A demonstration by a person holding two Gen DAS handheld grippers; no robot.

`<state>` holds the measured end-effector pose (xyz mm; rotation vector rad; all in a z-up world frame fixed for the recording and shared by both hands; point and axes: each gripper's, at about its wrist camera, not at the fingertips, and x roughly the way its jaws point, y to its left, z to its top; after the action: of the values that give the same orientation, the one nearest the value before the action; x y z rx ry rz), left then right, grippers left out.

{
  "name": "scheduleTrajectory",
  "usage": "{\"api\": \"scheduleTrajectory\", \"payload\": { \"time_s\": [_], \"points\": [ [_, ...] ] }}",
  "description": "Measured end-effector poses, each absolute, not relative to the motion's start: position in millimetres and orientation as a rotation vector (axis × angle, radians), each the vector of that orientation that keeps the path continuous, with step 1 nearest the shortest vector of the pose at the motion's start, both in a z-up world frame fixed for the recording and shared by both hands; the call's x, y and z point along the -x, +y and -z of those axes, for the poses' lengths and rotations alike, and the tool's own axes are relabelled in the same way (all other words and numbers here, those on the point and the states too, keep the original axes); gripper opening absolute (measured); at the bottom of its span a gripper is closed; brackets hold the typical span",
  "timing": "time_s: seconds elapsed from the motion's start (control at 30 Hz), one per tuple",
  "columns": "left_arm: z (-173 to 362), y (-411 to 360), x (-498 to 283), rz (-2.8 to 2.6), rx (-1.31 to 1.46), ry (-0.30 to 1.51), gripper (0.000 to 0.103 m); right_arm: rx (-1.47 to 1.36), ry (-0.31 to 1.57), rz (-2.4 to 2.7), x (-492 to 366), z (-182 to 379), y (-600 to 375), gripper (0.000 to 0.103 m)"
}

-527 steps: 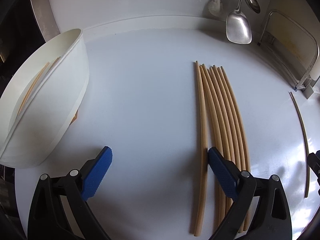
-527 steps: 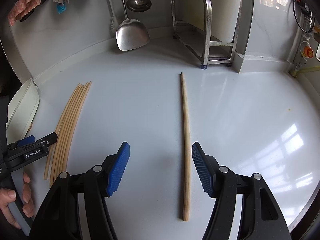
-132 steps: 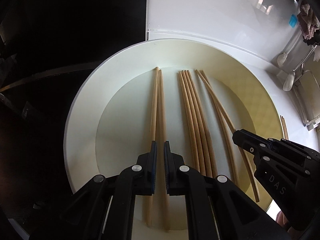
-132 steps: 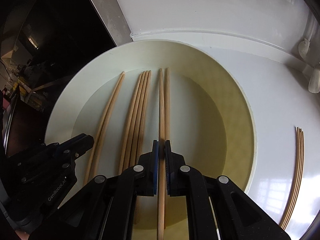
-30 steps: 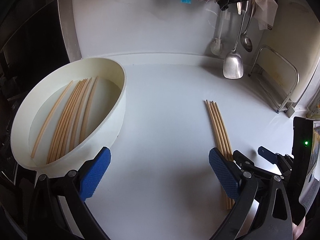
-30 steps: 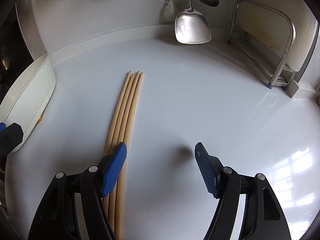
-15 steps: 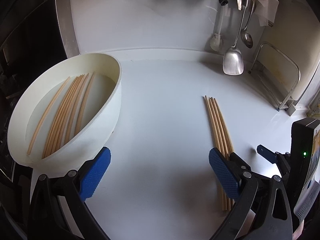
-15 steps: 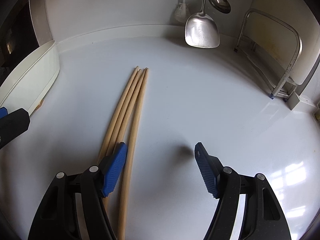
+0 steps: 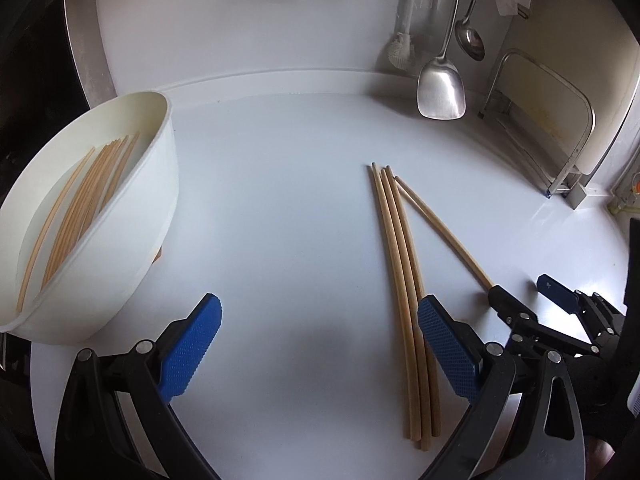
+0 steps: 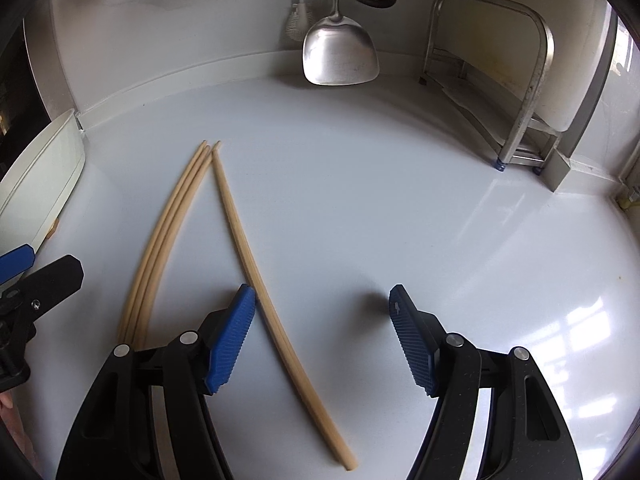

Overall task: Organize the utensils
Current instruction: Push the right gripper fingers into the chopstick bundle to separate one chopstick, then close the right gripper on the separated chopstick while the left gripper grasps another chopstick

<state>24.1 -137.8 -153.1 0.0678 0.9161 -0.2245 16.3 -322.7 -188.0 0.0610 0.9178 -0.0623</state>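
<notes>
Three wooden chopsticks (image 9: 402,276) lie together on the white counter; they also show in the right wrist view (image 10: 168,240). A fourth chopstick (image 10: 260,280) lies splayed to their right, also seen in the left wrist view (image 9: 440,228). A white bowl (image 9: 132,224) at the left holds several chopsticks (image 9: 76,208). My left gripper (image 9: 320,350) is open and empty, its right pad beside the three chopsticks. My right gripper (image 10: 322,336) is open and empty, with the single chopstick just inside its left pad.
A metal spatula (image 9: 442,88), a ladle (image 9: 472,42) and a brush (image 9: 400,52) hang on the back wall. A metal rack (image 10: 516,92) stands at the back right. The bowl's edge (image 10: 44,184) shows at the left of the right wrist view.
One chopstick has been pushed out of the bundle and now lies angled to the right. Both grippers have moved lower and closer to the chopsticks and stay open.
</notes>
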Motion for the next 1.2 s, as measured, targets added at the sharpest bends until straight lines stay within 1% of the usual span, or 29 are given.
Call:
{"api": "scheduleTrajectory", "payload": {
  "time_s": [0.17, 0.47, 0.7, 0.77, 0.87, 1.2],
  "points": [
    [168.2, -143.4, -31.5, 0.230, -0.078, 0.966, 0.097, -0.083, 0.887, 0.039, -13.1, 182.2, -331.8, 0.067],
    [179.2, -143.9, -29.4, 0.215, -0.097, 0.992, 0.097, -0.092, 0.885, 0.025, -10.3, 182.7, -332.6, 0.067],
    [181.0, -136.4, -26.8, 0.215, -0.066, 0.993, 0.098, -0.085, 0.890, 0.014, -14.4, 188.3, -333.7, 0.067],
    [183.4, -137.3, -24.7, 0.198, -0.089, 1.004, 0.097, -0.085, 0.891, 0.013, -15.8, 189.1, -334.3, 0.067],
    [184.8, -139.0, -22.6, 0.194, -0.110, 1.003, 0.098, -0.089, 0.891, 0.013, -17.9, 189.3, -334.8, 0.067],
    [184.0, -139.4, -48.6, 0.159, -0.087, 1.004, 0.097, -0.078, 0.895, 0.015, -22.2, 189.8, -338.2, 0.067]
  ]
}}
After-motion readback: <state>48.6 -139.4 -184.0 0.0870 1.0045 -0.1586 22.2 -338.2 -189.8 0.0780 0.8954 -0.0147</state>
